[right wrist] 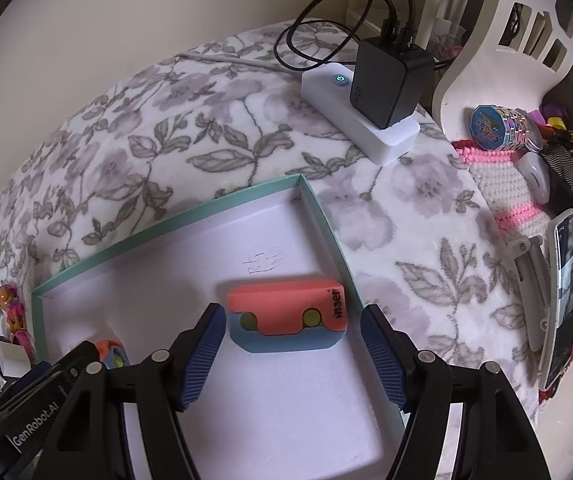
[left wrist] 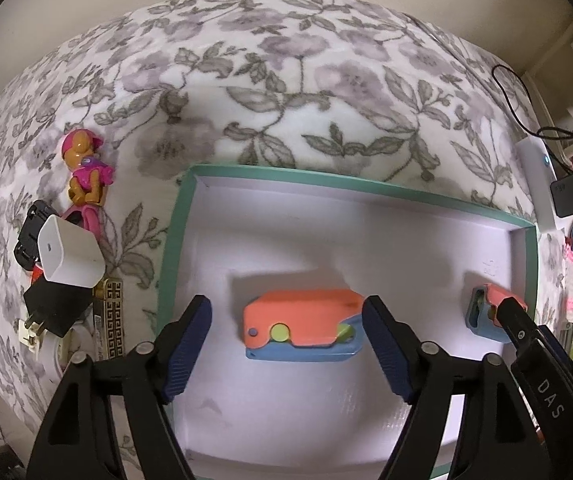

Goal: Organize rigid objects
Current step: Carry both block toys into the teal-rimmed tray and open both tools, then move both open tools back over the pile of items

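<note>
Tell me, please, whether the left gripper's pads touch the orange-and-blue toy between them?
Apart: the left wrist view shows white tray floor between each pad and the orange-and-blue toy.

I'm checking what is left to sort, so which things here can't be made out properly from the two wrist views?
- Left view: the pile left of the box. The white charger covers black items beneath; they can't be identified.
- Left view: the second orange-blue toy is partly hidden by the right gripper's finger.
- Right view: the other orange-blue toy is mostly hidden by the left gripper's finger.
- Right view: the scribble in the box is too small to read.
</note>
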`<control>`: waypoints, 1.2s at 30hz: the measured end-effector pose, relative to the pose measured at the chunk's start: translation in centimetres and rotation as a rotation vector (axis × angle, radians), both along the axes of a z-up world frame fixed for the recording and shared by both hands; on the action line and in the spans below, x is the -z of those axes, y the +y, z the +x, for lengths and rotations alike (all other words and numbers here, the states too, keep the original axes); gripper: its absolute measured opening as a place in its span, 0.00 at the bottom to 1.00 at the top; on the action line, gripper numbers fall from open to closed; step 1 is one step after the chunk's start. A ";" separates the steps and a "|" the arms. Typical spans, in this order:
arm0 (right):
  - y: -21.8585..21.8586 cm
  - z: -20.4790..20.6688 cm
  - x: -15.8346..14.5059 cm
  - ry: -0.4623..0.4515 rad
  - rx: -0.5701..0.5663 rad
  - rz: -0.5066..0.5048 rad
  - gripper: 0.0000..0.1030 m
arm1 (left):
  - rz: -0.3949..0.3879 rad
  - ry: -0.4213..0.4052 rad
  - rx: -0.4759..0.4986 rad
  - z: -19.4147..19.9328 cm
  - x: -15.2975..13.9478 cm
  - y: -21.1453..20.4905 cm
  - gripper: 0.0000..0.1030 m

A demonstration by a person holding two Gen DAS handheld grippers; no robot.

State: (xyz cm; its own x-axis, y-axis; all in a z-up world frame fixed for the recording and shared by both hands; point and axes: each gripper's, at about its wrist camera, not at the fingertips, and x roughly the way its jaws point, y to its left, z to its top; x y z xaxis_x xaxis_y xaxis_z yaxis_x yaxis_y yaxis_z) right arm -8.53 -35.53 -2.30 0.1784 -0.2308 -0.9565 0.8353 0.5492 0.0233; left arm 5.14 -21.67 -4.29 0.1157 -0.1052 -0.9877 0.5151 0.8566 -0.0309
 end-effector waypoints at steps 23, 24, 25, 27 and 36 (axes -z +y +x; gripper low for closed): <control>1.1 0.6 -1.4 -0.083 -0.056 -0.062 1.00 | -0.102 -0.175 -0.102 2.2 -2.3 3.8 0.92; 1.2 0.7 -1.5 -0.085 -0.061 -0.065 1.00 | -0.105 -0.184 -0.104 2.2 -2.6 3.9 0.94; 1.3 0.8 -1.6 -0.088 -0.065 -0.069 1.00 | -0.109 -0.190 -0.106 2.2 -2.8 4.1 0.98; 1.4 0.9 -1.8 -0.097 -0.071 -0.074 1.00 | -0.130 -0.201 -0.117 2.2 -3.4 4.6 0.98; 2.4 1.6 -2.0 -0.124 -0.094 -0.068 1.00 | -0.244 -0.279 -0.190 2.9 -5.7 7.8 0.98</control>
